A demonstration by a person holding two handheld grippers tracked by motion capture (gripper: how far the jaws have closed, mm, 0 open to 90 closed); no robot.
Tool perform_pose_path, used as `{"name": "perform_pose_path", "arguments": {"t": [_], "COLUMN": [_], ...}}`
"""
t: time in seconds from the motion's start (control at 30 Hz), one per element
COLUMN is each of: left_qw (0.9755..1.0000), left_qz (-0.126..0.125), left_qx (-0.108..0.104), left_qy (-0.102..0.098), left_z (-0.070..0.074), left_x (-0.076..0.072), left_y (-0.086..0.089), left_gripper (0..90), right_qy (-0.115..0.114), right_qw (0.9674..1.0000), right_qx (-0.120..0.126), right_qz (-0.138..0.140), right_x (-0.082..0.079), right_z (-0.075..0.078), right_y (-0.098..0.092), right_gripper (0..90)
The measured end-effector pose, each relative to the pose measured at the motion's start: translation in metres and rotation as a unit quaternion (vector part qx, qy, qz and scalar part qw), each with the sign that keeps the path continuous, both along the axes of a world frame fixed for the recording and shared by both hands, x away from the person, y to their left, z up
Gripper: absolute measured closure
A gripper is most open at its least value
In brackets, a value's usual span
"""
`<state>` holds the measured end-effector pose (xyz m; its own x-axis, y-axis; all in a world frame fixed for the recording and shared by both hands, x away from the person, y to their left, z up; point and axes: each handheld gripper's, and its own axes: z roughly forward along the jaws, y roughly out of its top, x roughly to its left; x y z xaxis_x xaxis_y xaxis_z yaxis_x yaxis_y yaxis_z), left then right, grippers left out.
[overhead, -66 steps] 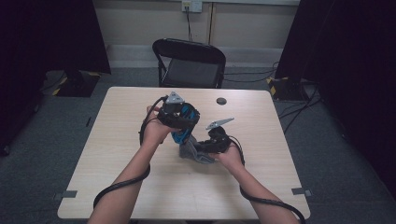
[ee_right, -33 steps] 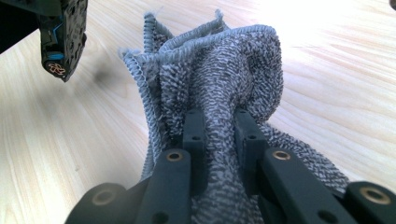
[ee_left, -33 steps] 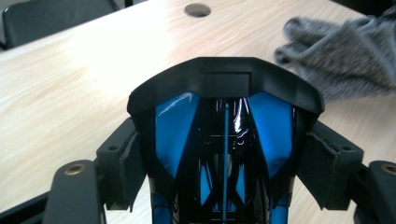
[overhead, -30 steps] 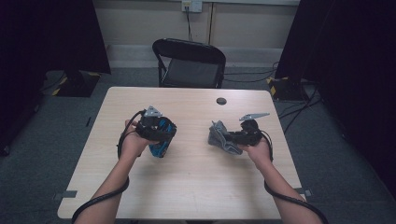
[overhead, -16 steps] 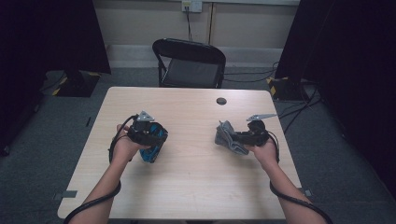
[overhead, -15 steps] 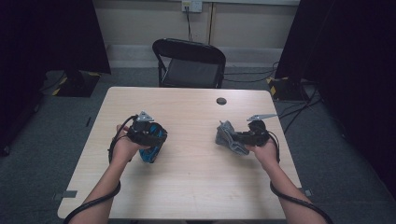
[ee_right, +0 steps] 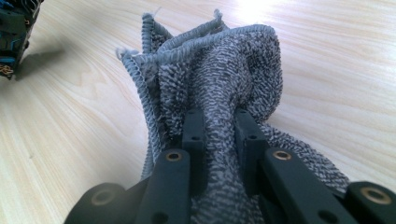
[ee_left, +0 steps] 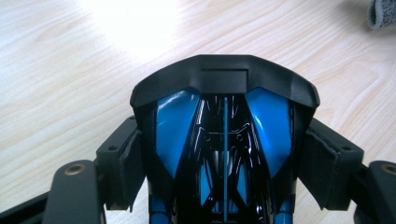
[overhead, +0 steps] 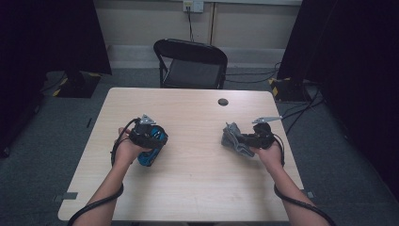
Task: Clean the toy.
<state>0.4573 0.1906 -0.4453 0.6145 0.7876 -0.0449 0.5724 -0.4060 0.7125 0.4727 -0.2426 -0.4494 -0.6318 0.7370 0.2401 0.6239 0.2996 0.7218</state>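
Your left gripper (ee_left: 224, 154) has its jaws spread wide around a blue and black object (ee_left: 224, 140), a glossy hard-shelled thing; the pads (ee_left: 128, 168) press on its two flanks, so it is held. In the high view that left gripper (overhead: 149, 141) and the blue and black object (overhead: 151, 155) sit over the left half of the table (overhead: 197, 188), nearer the left edge than the middle and about midway between the far and near edges. Whether the object's lower end touches the tabletop I cannot tell.

Your right gripper (ee_right: 219, 126) has its jaws drawn narrow and pinched on a grey towel (ee_right: 219, 65); the cloth is squeezed into a thin fold between the two fingers (ee_right: 194, 135) and fans out in ruffled, stitched edges beyond them. In the high view the right gripper (overhead: 244, 140) points toward the table's middle, with the grey towel (overhead: 231, 139) bunched at its tip over the right half of the table, near the right edge.

The two held things are well apart, with bare wood between them. Beyond them, close to the far edge, there is a small dark round cap (overhead: 223, 101) in the tabletop. A black folding chair (overhead: 190, 63) stands behind the far edge.
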Motion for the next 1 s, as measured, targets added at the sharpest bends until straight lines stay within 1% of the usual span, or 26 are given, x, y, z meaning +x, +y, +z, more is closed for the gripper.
{"name": "perform_pose_path", "arguments": {"t": [0.13, 0.27, 0.33, 0.4, 0.47, 0.57, 0.6, 0.63, 0.67, 0.7, 0.87, 0.9, 0.97, 1.0], "left_qw": [1.0000, 0.9999, 0.9999, 0.9998, 0.9998, 0.9997, 0.9997, 0.9996, 0.9996, 0.9996, 0.9994, 0.9994, 0.9992, 0.9992], "left_qz": [0.008, 0.004, 0.004, 0.007, 0.005, 0.006, 0.009, 0.005, 0.007, 0.006, 0.006, 0.005, 0.005, 0.006], "left_qx": [-0.003, 0.011, 0.011, 0.012, 0.015, 0.016, 0.014, 0.019, 0.017, 0.021, 0.022, 0.025, 0.028, 0.026], "left_qy": [0.004, 0.007, 0.008, 0.012, 0.015, 0.018, 0.018, 0.020, 0.021, 0.020, 0.024, 0.025, 0.027, 0.028], "left_z": [-0.004, -0.009, -0.012, -0.015, -0.017, -0.021, -0.022, -0.023, -0.025, -0.025, -0.031, -0.032, -0.034, -0.035], "left_x": [0.003, 0.005, 0.007, 0.008, 0.009, 0.011, 0.012, 0.012, 0.013, 0.013, 0.014, 0.014, 0.015, 0.015], "left_y": [0.000, -0.003, -0.005, -0.006, -0.007, -0.008, -0.009, -0.009, -0.011, -0.011, -0.014, -0.014, -0.014, -0.014], "left_gripper": [25.2, 25.2, 25.2, 25.2, 25.2, 25.2, 25.1, 25.1, 25.2, 25.1, 25.1, 25.1, 25.1, 25.1], "right_qy": [-0.002, -0.004, -0.003, -0.003, -0.003, -0.001, -0.001, -0.001, -0.002, -0.002, 0.002, -0.001, 0.000, 0.000], "right_qw": [1.0000, 0.9999, 0.9998, 0.9998, 0.9998, 0.9998, 0.9998, 0.9998, 0.9998, 0.9997, 0.9996, 0.9996, 0.9996, 0.9996], "right_qx": [-0.003, -0.002, -0.003, -0.007, -0.011, -0.011, -0.011, -0.011, -0.012, -0.013, -0.018, -0.018, -0.015, -0.016], "right_qz": [-0.008, -0.015, -0.020, -0.019, -0.018, -0.019, -0.019, -0.019, -0.018, -0.020, -0.023, -0.023, -0.024, -0.024], "right_x": [0.000, 0.001, 0.001, 0.001, 0.001, 0.002, 0.002, 0.003, 0.003, 0.003, 0.003, 0.003, 0.003, 0.003], "right_z": [-0.001, -0.001, -0.002, -0.004, -0.006, -0.008, -0.008, -0.009, -0.010, -0.011, -0.015, -0.016, -0.017, -0.018], "right_y": [-0.005, -0.009, -0.010, -0.010, -0.009, -0.008, -0.008, -0.008, -0.008, -0.008, -0.007, -0.007, -0.008, -0.008], "right_gripper": [78.1, 77.7, 77.7, 77.6, 77.7, 77.6, 77.6, 77.6, 77.6, 77.2, 76.2, 75.9, 75.5, 75.0]}}
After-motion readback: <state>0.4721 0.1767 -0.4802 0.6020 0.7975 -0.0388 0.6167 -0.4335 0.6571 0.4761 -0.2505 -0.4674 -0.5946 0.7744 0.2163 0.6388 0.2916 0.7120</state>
